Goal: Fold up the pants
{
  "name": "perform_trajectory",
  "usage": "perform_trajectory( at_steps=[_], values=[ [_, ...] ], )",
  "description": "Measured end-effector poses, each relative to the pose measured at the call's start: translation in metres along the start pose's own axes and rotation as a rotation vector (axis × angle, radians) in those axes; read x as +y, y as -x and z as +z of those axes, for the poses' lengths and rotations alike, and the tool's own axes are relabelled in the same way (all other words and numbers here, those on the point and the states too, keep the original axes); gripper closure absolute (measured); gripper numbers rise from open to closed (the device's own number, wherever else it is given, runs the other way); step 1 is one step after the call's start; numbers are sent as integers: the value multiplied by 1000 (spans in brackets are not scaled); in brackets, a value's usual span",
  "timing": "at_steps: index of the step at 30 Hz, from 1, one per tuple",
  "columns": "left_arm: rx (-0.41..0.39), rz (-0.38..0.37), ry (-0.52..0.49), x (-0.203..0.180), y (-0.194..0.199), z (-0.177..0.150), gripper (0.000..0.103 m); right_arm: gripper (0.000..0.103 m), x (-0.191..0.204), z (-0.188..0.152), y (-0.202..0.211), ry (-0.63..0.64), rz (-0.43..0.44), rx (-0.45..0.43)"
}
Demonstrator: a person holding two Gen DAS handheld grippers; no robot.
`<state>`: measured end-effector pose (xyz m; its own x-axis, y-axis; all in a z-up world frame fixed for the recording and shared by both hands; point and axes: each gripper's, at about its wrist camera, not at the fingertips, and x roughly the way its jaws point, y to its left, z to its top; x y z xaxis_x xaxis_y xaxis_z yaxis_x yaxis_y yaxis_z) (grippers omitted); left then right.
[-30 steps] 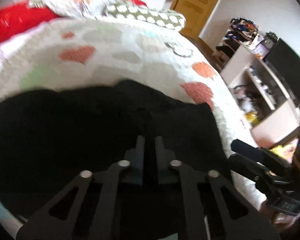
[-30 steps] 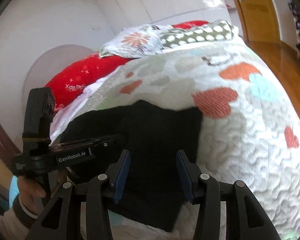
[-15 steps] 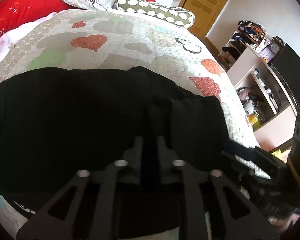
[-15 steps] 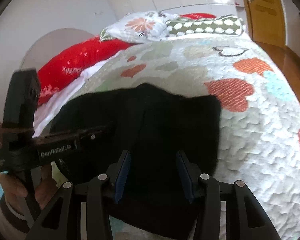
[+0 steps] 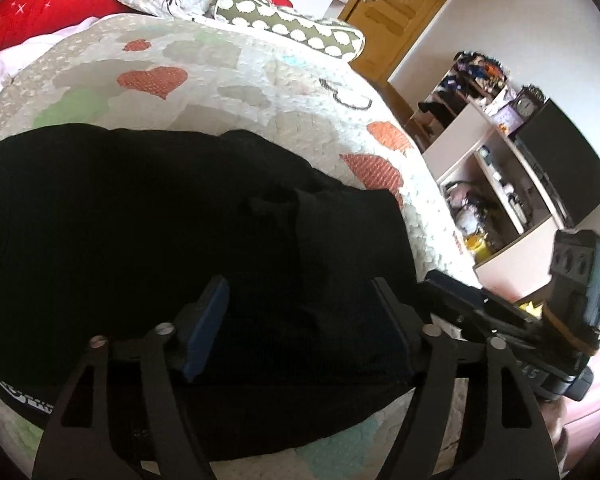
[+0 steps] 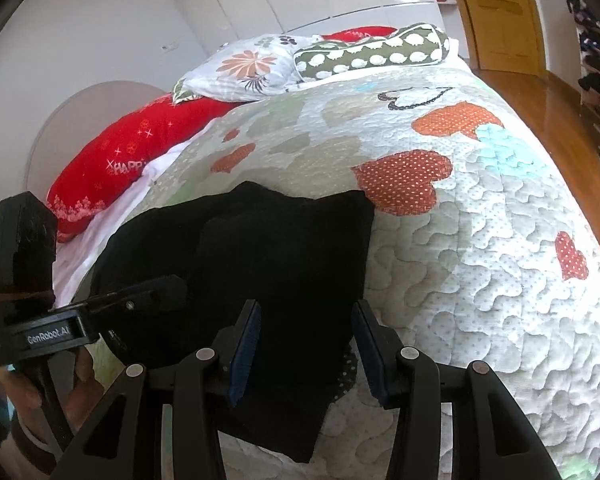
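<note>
**At the Near Edge of the Bed: Both Grippers Released Above the Folded Pants**

Between the fingers of the left gripper [image 5: 300,320] the jaws stood spread wide, with nothing clamped; only black fabric lay beneath the gap. The blue pads [image 5: 208,324] faced each other across open space, which suggested a release posture, not a grasp. The right gripper [image 6: 306,344] was likewise spread, its pads apart and holding nothing, poised over the near right part of the garment.

The pants [image 6: 260,256] lay on the quilt [image 6: 480,240] as a compact black block near the bed's near edge, with one raised flap overlapping the layer beneath. That doubled layer indicated that at least one fold had been made. The right-hand edge of the block ran fairly straight, while the far edge showed a hump, so the stack was judged not fully squared.

Both grippers were held low and close to the cloth, probably to allow pressing, smoothing, or a fresh pinch for a further fold.

Beyond the garment, the quilt was bare up to the pillows [image 6: 260,64] at the head of the bed. A red cushion [image 6: 132,160] lay along the far left edge, well apart from the work.
</note>
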<state>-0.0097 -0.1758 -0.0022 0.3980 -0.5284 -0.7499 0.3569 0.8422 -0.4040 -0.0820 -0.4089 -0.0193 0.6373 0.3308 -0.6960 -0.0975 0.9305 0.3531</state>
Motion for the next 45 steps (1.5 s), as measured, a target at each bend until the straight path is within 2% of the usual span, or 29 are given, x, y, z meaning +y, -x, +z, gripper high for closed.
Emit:
perform_trajectory(
  at_steps=[2,5,6,8,9,11,16,20,22,24,30,37,42,45],
  values=[
    [35,26,-10,-4,-13,0,31,57,-1,1,2,-2,-8,-8],
    [15,50,-21,-9,-23,0,34,57,-3,2,6,-16,-7,-24],
    [9,49,-18,-10,-23,1,53,57,-3,2,7,-18,-8,-26],
    [14,60,-18,-11,-25,3,79,57,-1,3,8,-13,-8,-27],
    [13,48,-8,-9,-23,3,85,57,0,3,9,-9,-8,-29],
    [-16,38,-8,-7,-13,4,88,57,4,6,10,1,1,-38],
    [-96,96,-24,0,14,7,88,57,27,14,6,69,22,-50],
    [-39,127,0,16,-2,5,88,57,41,17,-17,100,30,-24],
    [-40,137,13,18,-4,0,88,57,43,16,-34,95,34,9],
    [-38,128,34,19,-3,-1,82,57,42,11,-55,96,8,67],
    [-61,187,49,23,15,-5,70,57,53,12,-42,139,-22,50],
    [-111,271,32,30,42,-15,70,57,69,15,-29,162,-8,18],
    [-130,325,40,40,57,-25,70,57,91,19,-43,180,12,6],
    [-137,343,47,47,63,-29,70,57,99,20,-66,184,-14,37]
  ],
)
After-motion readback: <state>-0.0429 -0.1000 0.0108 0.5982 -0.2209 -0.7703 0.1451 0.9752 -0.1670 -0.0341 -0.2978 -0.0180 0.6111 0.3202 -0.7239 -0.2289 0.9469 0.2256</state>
